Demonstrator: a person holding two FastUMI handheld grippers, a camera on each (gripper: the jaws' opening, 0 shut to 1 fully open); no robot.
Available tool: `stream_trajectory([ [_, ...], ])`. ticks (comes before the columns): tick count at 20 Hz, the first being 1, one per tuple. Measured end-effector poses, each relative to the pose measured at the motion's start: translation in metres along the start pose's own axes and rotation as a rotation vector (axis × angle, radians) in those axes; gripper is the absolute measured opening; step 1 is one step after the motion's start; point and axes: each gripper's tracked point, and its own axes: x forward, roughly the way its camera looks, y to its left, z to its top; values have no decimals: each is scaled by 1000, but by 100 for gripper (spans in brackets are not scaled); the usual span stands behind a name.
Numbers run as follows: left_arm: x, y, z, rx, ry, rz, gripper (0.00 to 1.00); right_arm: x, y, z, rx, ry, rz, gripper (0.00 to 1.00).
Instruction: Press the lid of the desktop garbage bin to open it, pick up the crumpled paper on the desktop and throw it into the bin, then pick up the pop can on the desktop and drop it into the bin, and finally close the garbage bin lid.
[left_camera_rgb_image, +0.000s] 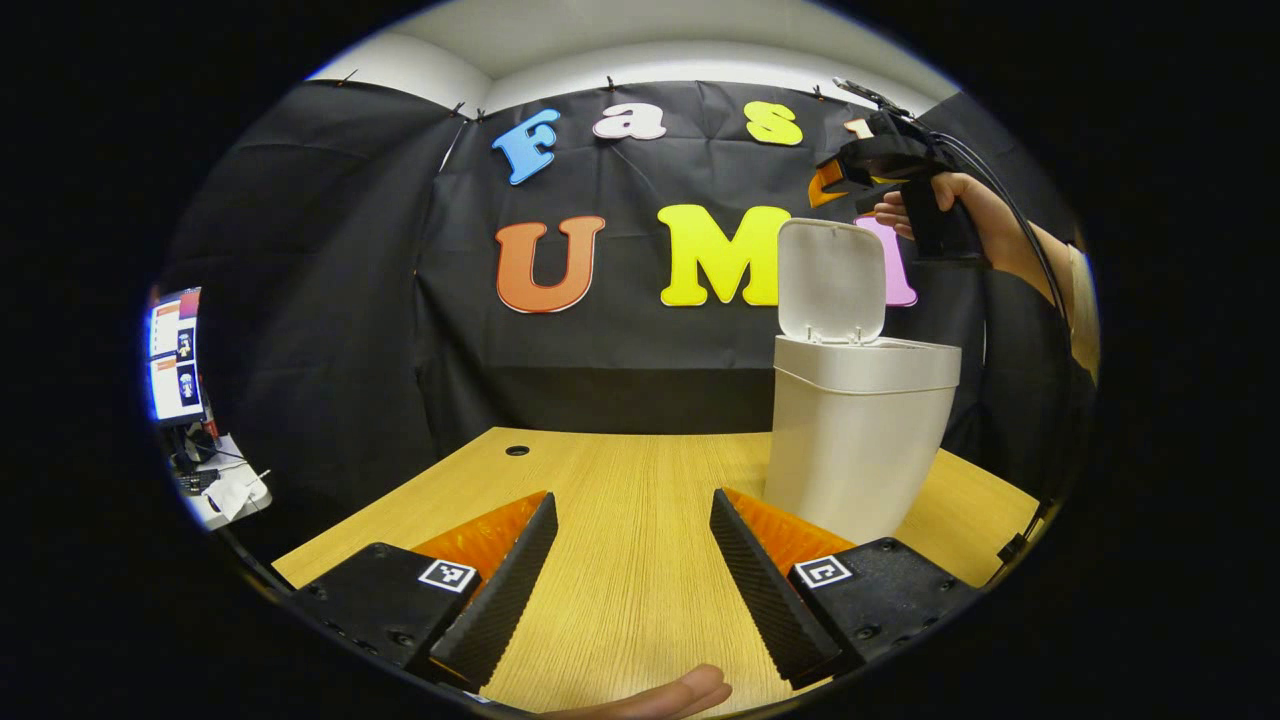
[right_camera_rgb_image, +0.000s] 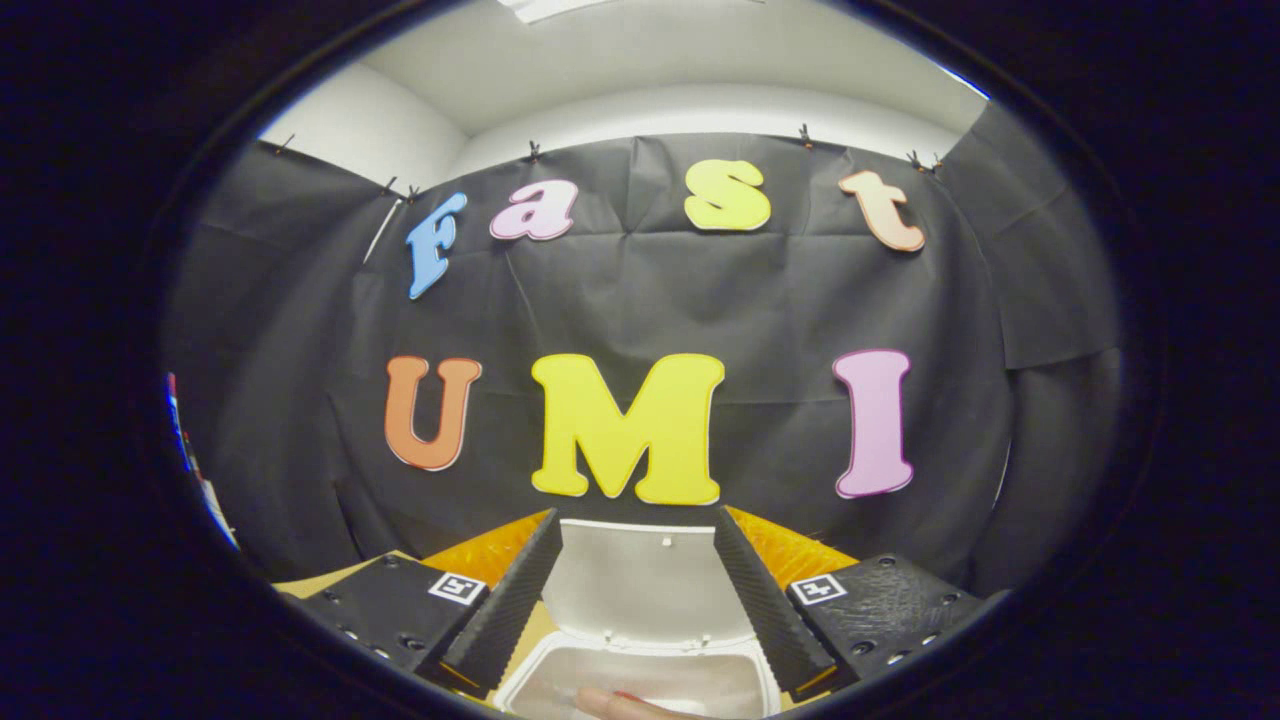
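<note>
Bin (left_camera_rgb_image: 855, 440) stands on the right part of the table (left_camera_rgb_image: 620, 500), toward its far side, a pale tapered tub with its lid (left_camera_rgb_image: 830, 280) swung up and standing nearly upright behind the mouth. In the right gripper view the open mouth lies directly below, and something pinkish with a touch of red shows at the bottom of it (too little in view to say what it is). No crumpled paper or pop can lies on the bare wood seen in the left gripper view, so by my reading both may already be inside and closing the lid is what remains. The relation that matters: the right claw (right_camera_rgb_image: 637, 590) hangs above the bin, its jaws spread wide and empty, with the raised lid just ahead of and below them, framed between the two fingers; in the left gripper view that same claw (left_camera_rgb_image: 850, 165) is held in a hand (left_camera_rgb_image: 935, 205) high over the lid's top edge, so it is much the nearer one. The left claw (left_camera_rgb_image: 632, 570) hovers low over the near table, also wide open and holding nothing, with the bin ahead and to its right. A fingertip shows at that view's near edge.
</note>
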Motion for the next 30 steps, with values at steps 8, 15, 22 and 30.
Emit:
stream_trajectory([
  [8, 7, 14, -9, -29, 34, 25, 99, 47, -26, -16, 23, 69, -92, 96],
  [15, 3, 0, -4, -16, 11, -14, 99, 15, -31, -23, 49, 140, -69, 96],
  [22, 2, -1, -3, 7, 15, -8, 99, -23, -27, -43, -1, 215, -26, 95],
  [30, 5, -14, -9, 32, 16, -16, 99, -58, -18, -111, 45, 447, -8, 94],
])
